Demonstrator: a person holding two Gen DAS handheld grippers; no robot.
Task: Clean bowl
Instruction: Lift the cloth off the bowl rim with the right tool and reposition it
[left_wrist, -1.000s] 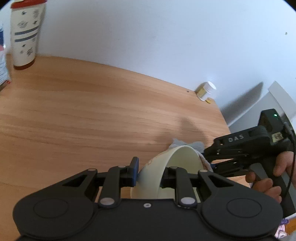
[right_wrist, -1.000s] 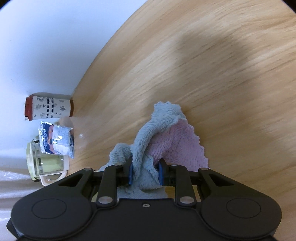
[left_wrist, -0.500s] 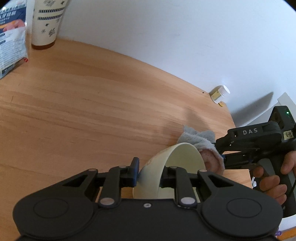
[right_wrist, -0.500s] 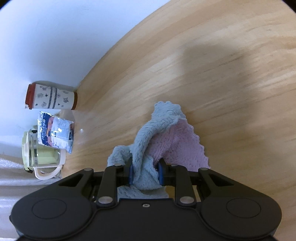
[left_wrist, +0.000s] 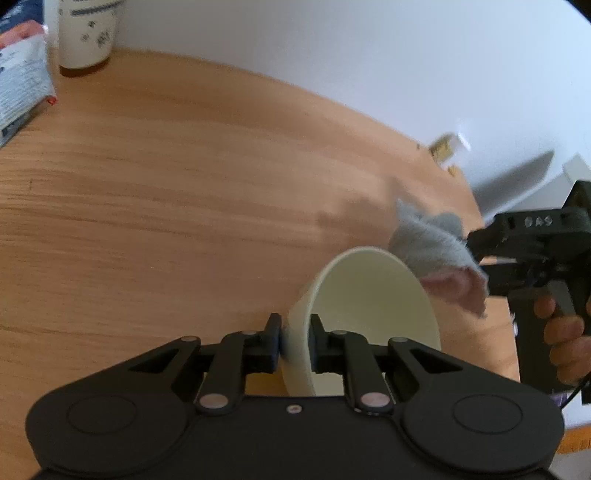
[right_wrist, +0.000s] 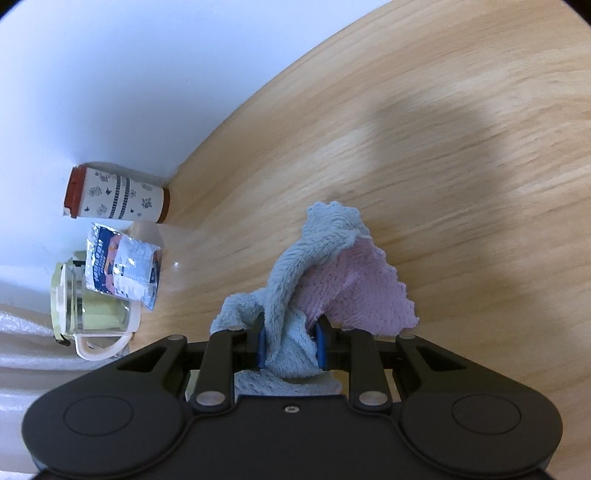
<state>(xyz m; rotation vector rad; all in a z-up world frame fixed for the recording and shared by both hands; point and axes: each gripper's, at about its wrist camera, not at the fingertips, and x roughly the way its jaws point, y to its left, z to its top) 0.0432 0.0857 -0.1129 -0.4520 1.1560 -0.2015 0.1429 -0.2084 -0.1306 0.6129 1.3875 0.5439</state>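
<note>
While your left hand-held gripper (left_wrist: 294, 345), jaws just closing, clamps the bowl (left_wrist: 364, 317) rim, tilted over the surface (left_wrist: 184, 206) near its right edge, your right hand-held gripper (right_wrist: 290, 347) pinches the cloth (right_wrist: 314, 280) beside it.

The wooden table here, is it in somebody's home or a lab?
Probably a home, perhaps a kitchen or dining corner. The wooden table stands against a plain white wall, with a patterned tumbler, a snack packet and a glass jug at its edge.
</note>
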